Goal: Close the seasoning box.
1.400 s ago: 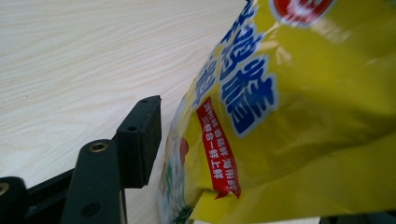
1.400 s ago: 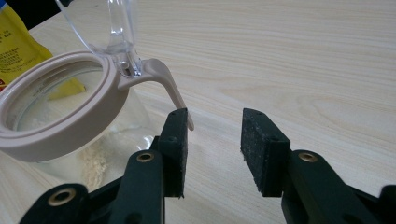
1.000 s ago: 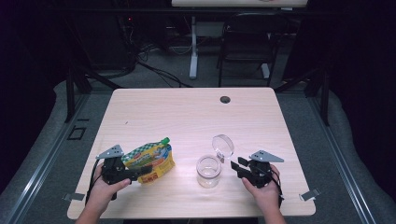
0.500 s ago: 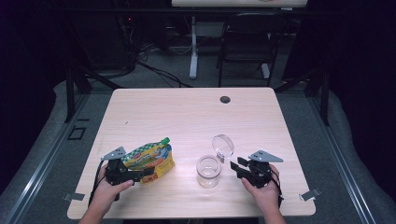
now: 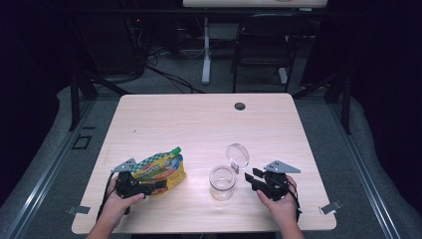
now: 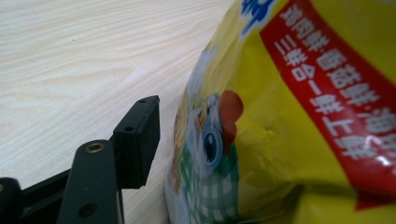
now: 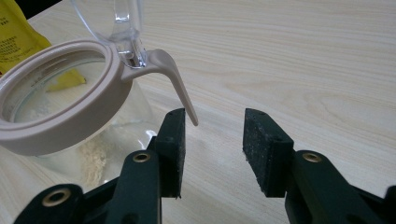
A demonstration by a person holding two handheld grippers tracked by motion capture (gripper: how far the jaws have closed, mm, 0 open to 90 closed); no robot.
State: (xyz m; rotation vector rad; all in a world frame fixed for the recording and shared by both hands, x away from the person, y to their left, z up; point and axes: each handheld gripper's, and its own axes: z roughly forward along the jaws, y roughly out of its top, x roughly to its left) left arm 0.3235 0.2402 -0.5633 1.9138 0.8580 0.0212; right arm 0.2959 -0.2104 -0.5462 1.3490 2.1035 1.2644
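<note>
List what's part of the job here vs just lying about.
In the job: yellow pouch at the left gripper; glass jar with its lid flipped open, beside the right gripper.
Lying about: dark round cap near the table's far edge.

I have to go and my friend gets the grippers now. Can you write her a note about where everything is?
Left gripper: at the yellow pouch on the table; one pad sits beside the pouch's edge; a firm grip cannot be confirmed.
Right gripper: open, holding nothing, just right of the glass jar, near its beige lid tab.
Done: the jar's clear lid is flipped open; a little pale powder lies inside.
Left, probably: lift the pouch, with its green cap on, and pour into the jar.
</note>
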